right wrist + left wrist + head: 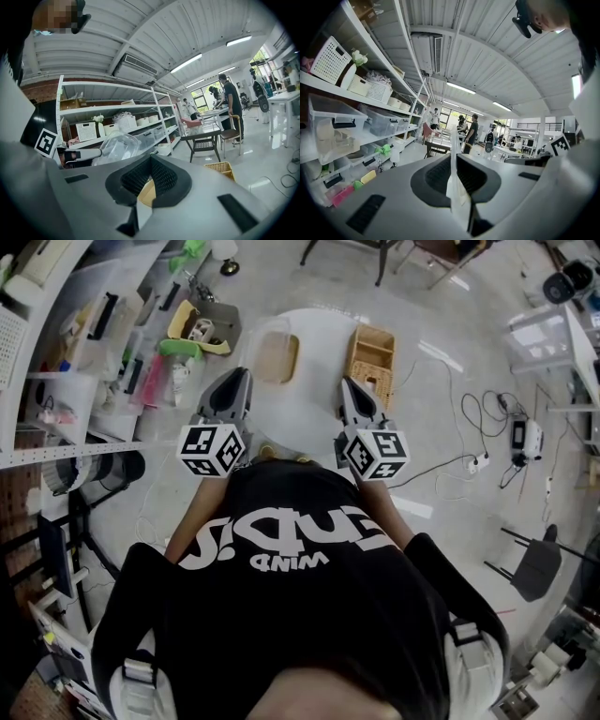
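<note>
Black-shirted person (300, 615) nearest, both hands raised ahead of chest, forearms mostly hidden, left gripper (238, 377) pinching thin edge of what seems a clear container (277, 357) on far white table (323, 338), right gripper (348, 382) pressed together, empty, beside wicker basket (373, 357).

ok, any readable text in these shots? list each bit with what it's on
"WIND": small white print on the person's black shirt, upside down in the head view.
Large white lettering next to it on the shirt: too stylised to read for sure.
Marker cubes: black-and-white square patterns only, no letters or numbers.
Shelf bins: no label can be read; anything farther back is too small or blurred.
</note>
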`<state>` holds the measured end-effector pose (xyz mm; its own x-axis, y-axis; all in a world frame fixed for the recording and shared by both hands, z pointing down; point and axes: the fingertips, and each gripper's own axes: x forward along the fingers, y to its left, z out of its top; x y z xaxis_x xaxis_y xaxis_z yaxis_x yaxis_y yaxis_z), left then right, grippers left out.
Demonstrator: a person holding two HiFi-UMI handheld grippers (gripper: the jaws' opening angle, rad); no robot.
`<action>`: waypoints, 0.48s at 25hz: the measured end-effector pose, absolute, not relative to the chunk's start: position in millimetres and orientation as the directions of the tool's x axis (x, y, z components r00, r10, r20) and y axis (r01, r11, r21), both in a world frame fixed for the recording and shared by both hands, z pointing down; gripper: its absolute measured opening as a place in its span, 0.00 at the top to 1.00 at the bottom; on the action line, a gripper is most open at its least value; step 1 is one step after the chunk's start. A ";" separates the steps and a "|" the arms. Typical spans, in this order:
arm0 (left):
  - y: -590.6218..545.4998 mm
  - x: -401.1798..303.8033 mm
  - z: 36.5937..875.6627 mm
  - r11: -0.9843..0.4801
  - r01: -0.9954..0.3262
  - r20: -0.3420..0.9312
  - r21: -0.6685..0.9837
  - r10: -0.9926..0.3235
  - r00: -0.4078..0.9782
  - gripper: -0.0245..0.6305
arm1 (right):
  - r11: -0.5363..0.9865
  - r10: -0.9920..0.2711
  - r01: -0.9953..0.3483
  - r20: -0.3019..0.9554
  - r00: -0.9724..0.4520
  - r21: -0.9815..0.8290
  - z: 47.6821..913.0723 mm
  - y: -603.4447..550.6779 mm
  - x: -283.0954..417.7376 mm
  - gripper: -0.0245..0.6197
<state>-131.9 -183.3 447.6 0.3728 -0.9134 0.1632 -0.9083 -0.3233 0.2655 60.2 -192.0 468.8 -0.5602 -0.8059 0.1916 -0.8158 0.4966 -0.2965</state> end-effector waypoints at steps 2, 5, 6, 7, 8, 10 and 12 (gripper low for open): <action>-182.6 -131.8 448.6 -0.321 -0.909 0.167 0.267 -0.913 0.372 0.91 | 0.497 -0.806 -0.816 0.191 -0.560 -0.296 468.9 -191.3 60.1 0.96; -182.4 -131.6 449.5 -0.324 -0.908 0.170 0.265 -0.911 0.375 0.91 | 0.492 -0.809 -0.819 0.193 -0.556 -0.295 469.7 -191.3 60.9 0.96; -182.9 -131.3 449.9 -0.325 -0.908 0.171 0.264 -0.911 0.376 0.91 | 0.490 -0.810 -0.820 0.194 -0.554 -0.296 470.1 -191.8 61.5 0.96; -183.5 -131.0 450.4 -0.325 -0.908 0.172 0.264 -0.910 0.376 0.91 | 0.488 -0.811 -0.821 0.194 -0.552 -0.296 470.7 -192.4 62.1 0.96; -184.1 -130.9 451.0 -0.326 -0.908 0.173 0.264 -0.910 0.377 0.91 | 0.487 -0.812 -0.822 0.195 -0.551 -0.295 471.2 -192.9 62.6 0.96; -185.1 -130.8 452.2 -0.326 -0.907 0.174 0.265 -0.909 0.378 0.91 | 0.486 -0.812 -0.823 0.196 -0.549 -0.294 472.1 -193.7 63.0 0.96; -185.9 -130.4 452.9 -0.328 -0.906 0.174 0.266 -0.908 0.380 0.91 | 0.484 -0.813 -0.824 0.197 -0.548 -0.293 472.9 -194.3 63.3 0.96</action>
<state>-130.4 -185.9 452.9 0.3800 -0.9084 0.1743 -0.9064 -0.3280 0.2663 63.3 -194.3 472.9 -0.5478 -0.8130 0.1973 -0.8243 0.4842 -0.2934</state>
